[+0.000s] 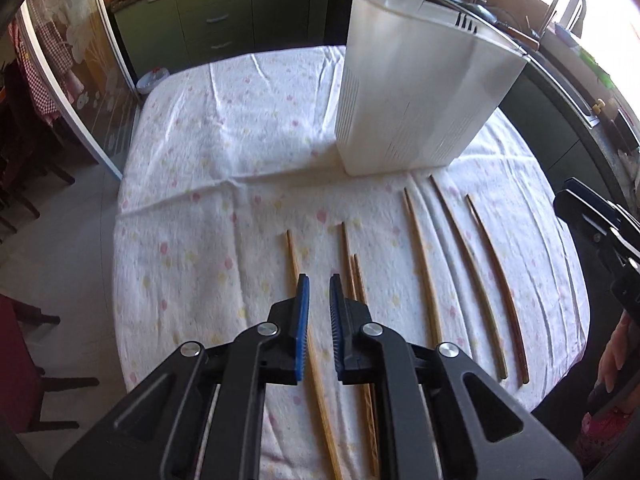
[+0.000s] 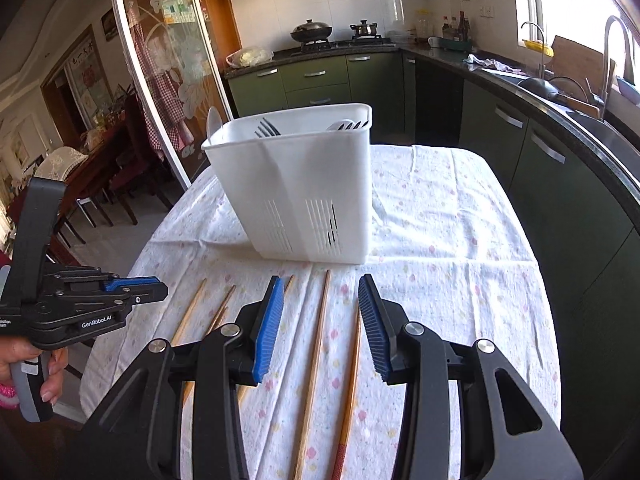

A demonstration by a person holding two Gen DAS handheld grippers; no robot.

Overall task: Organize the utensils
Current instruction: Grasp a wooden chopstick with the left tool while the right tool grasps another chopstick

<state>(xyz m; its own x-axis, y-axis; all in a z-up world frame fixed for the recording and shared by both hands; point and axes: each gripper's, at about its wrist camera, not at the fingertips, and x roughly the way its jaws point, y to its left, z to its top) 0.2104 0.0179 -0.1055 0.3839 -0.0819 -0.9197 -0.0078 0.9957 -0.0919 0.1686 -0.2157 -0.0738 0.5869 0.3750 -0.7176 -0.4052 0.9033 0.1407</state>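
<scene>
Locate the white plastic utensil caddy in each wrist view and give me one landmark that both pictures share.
Left wrist view: the white plastic utensil caddy stands upper right of centre on the floral tablecloth, beyond the wooden chopsticks.
Right wrist view: the caddy stands at centre, just past the chopsticks, with dark fork tines showing above its rim.
Shared landmark: the green kitchen cabinets behind the table.

Both views look forward and down along their own fingers, from close above the near edge of the table (image 1: 224, 128). They share the chopsticks (image 1: 424, 264) and holder (image 1: 416, 92). The right view also catches the left gripper (image 2: 132, 284) at its left edge.
</scene>
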